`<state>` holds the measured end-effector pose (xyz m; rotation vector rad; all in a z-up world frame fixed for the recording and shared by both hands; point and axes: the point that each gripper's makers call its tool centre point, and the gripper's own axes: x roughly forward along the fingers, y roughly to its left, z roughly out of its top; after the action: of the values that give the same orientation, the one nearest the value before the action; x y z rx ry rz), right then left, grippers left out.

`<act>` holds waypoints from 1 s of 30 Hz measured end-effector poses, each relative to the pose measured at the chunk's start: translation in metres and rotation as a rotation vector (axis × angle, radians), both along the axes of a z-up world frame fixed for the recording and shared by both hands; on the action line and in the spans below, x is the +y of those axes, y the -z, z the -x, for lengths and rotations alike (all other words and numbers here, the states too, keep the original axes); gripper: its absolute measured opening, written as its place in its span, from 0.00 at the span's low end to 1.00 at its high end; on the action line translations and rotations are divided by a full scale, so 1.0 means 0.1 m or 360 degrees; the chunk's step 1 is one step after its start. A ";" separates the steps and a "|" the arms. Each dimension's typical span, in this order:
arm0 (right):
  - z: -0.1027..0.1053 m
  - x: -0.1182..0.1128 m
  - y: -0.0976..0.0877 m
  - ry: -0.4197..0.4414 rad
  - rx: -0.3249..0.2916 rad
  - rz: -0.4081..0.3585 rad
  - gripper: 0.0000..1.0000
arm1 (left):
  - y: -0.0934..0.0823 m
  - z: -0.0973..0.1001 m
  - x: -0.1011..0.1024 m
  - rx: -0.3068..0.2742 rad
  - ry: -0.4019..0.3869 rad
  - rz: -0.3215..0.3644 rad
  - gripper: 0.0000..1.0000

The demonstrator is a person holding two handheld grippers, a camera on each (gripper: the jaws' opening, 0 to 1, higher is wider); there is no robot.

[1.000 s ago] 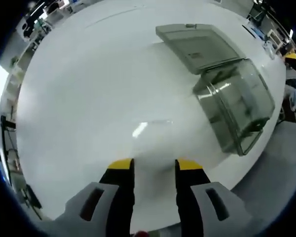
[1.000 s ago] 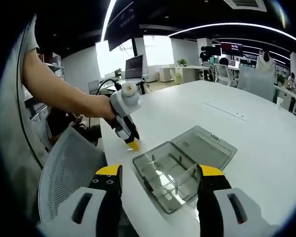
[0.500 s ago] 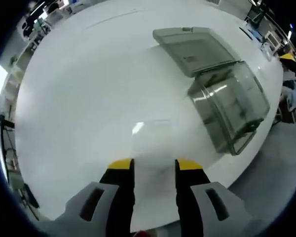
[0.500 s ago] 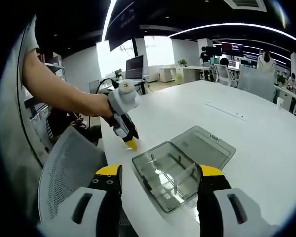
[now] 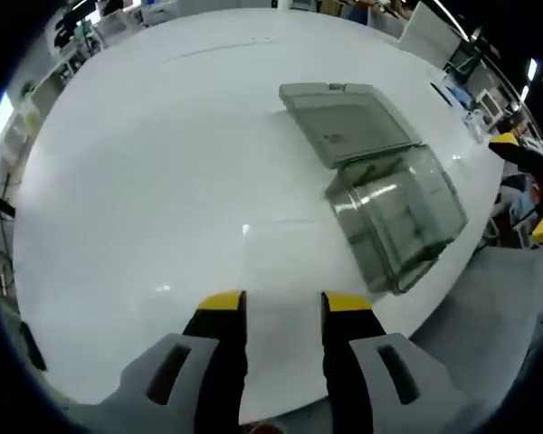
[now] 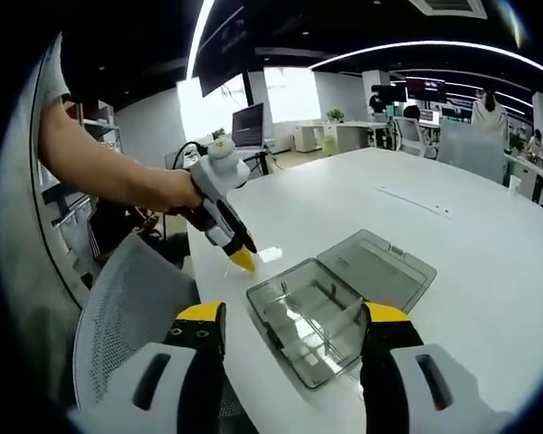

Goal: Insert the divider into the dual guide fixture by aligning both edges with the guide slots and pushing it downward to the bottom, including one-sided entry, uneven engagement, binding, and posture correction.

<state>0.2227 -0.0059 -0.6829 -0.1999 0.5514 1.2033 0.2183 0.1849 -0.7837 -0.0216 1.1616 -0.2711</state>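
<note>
Left claw [image 5: 281, 303], seen in the left gripper view: jaws parallel, a clear flat sheet, the divider [image 5: 276, 271], clamped between the yellow tips. The sheet runs forward from the tips over the white surface [image 5: 145, 163]; its far edge catches a glint of light. Whether it touches the surface I cannot tell.

The smoky transparent box, the dual guide fixture [image 5: 394, 217], sits ahead and to the right of this claw, near the surface's near right edge. Its lid [image 5: 344, 122] lies flung open flat on the surface, hinged to the box's far side. The divider is apart from the box, not over it.

Right gripper view: right claw [image 6: 292, 318] stands released, jaws wide apart, nothing between them. The fixture [image 6: 312, 312] lies just beyond and between its two tips, interior ribs visible, lid [image 6: 380, 267] open toward the surface's middle. The left claw [image 6: 242, 260] comes in from the left, held by a person's hand [image 6: 176, 194], its yellow tip low near the surface's edge, just beside the fixture's left corner. A mesh chair [image 6: 122, 307] stands beside that edge.
</note>
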 end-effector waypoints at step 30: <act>-0.05 0.13 -0.16 0.0042 0.0170 -0.0207 0.55 | -0.51 -0.03 -0.44 -0.0283 0.0146 0.0435 0.29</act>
<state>0.2273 0.0071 -0.6672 -0.0178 0.5648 1.2245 0.2210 0.1410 -0.7328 -0.1811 0.9435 -0.5021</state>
